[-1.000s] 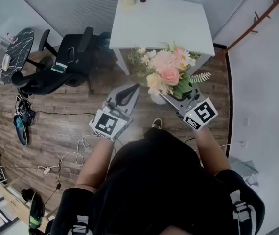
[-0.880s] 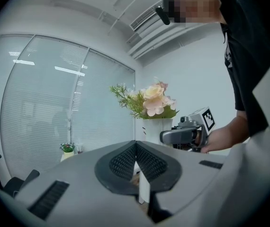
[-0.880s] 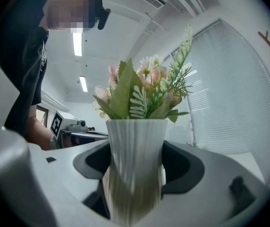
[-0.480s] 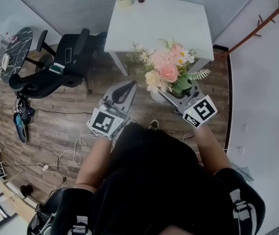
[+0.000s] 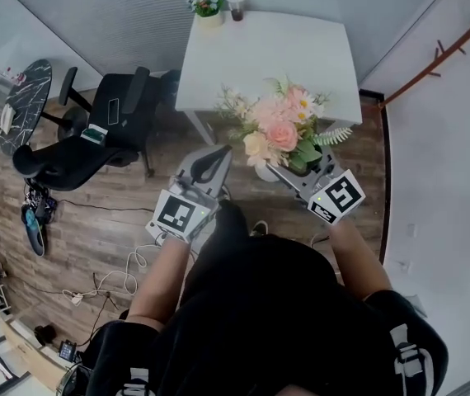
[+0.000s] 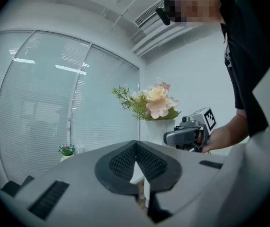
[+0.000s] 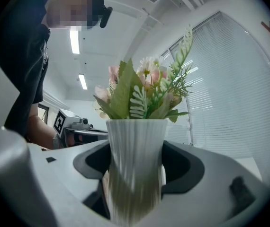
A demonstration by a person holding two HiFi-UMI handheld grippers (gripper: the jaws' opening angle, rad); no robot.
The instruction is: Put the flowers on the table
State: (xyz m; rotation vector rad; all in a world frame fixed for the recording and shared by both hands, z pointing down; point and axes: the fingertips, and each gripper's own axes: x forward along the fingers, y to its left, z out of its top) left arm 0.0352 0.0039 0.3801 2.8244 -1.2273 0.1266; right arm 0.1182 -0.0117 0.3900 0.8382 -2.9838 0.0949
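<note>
Short of the table, the right tool holds the vase upright.

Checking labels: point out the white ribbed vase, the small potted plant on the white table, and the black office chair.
white ribbed vase [image 7: 136,160], right gripper view, front of its ribbed body
small potted plant [image 5: 208,5], head view, its foliage
black office chair [image 5: 132,106], head view, its seat

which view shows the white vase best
The right gripper view: the ribbed white vase fills the centre, clamped between the fingers. The left gripper view shows it small and farther off; the head view mostly hides it under the flowers.
</note>
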